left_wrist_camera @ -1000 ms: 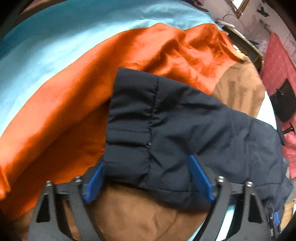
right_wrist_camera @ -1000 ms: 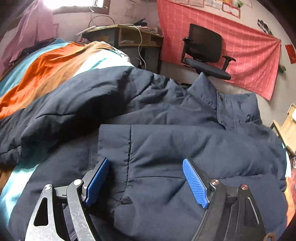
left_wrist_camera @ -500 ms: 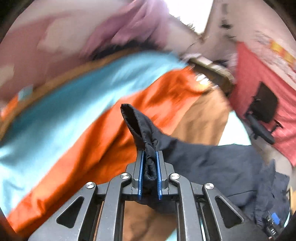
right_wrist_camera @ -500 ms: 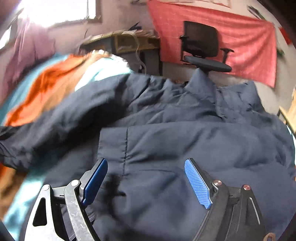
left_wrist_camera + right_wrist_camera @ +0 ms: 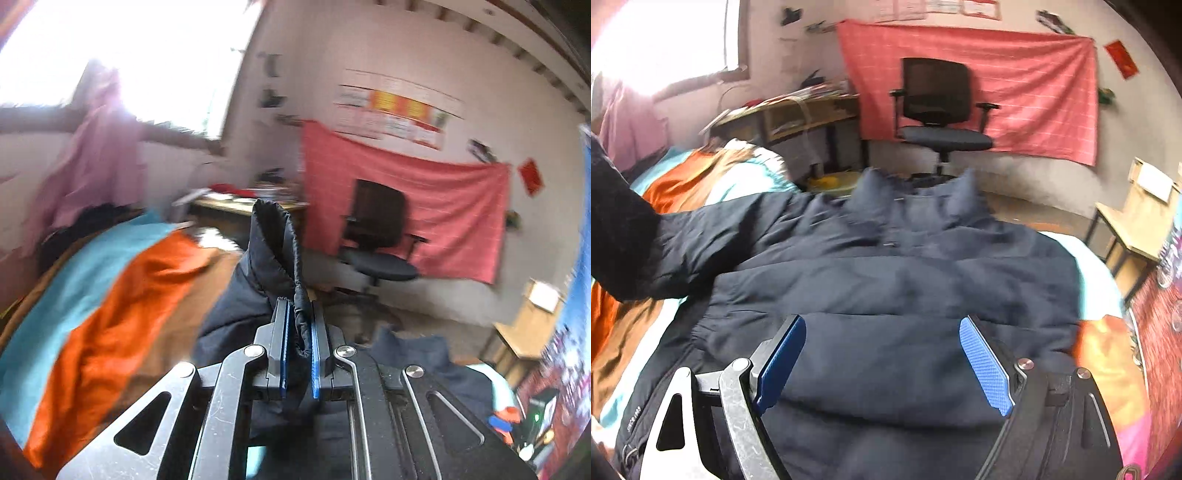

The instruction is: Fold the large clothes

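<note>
A dark navy puffer jacket (image 5: 894, 280) lies spread on the bed, collar toward the far edge. My left gripper (image 5: 298, 343) is shut on the jacket's sleeve cuff (image 5: 275, 251) and holds it lifted above the bed; the raised sleeve shows at the left of the right wrist view (image 5: 624, 229). My right gripper (image 5: 882, 362) is open, its blue pads (image 5: 986, 365) spread just above the jacket's lower body, holding nothing.
The bed has a cover striped in orange (image 5: 110, 332), light blue (image 5: 74, 266) and brown. A black office chair (image 5: 938, 110) stands beyond the bed before a red wall cloth (image 5: 1027, 81). A cluttered desk (image 5: 798, 110) stands at the back left, and a wooden stand (image 5: 1141, 218) at the right.
My left gripper closed on the sleeve cuff and lifted it up off the bed, swinging toward the jacket body. My right gripper stayed open and shifted down the jacket toward its hem.
</note>
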`<move>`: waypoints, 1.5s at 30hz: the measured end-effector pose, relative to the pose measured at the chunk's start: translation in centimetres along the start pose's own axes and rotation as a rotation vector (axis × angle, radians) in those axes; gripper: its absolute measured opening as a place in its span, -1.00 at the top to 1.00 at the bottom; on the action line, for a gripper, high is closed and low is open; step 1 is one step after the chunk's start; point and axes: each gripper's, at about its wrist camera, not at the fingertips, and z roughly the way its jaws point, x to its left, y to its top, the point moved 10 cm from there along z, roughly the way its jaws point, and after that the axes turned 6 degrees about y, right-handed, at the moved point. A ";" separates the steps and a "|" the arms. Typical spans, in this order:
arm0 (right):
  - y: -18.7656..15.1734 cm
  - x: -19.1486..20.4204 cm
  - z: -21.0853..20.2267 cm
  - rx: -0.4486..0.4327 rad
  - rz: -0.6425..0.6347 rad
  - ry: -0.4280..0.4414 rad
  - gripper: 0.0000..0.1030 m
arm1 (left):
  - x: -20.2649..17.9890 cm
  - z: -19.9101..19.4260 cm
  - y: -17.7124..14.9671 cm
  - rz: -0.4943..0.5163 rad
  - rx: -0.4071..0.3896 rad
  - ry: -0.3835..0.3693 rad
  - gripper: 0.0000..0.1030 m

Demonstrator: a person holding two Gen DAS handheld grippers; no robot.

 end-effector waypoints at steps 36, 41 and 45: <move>-6.8 -16.8 -4.5 0.011 0.611 0.147 -0.64 | -28.5 2.2 -21.7 0.320 0.501 -0.619 -0.22; -7.5 -15.9 -4.2 0.009 0.711 0.257 -0.64 | -24.3 3.1 -21.6 0.333 0.499 -0.503 -0.38; -8.1 -13.9 -3.4 0.048 0.701 0.323 -0.64 | -18.2 5.1 -21.7 0.272 0.523 -0.343 -0.44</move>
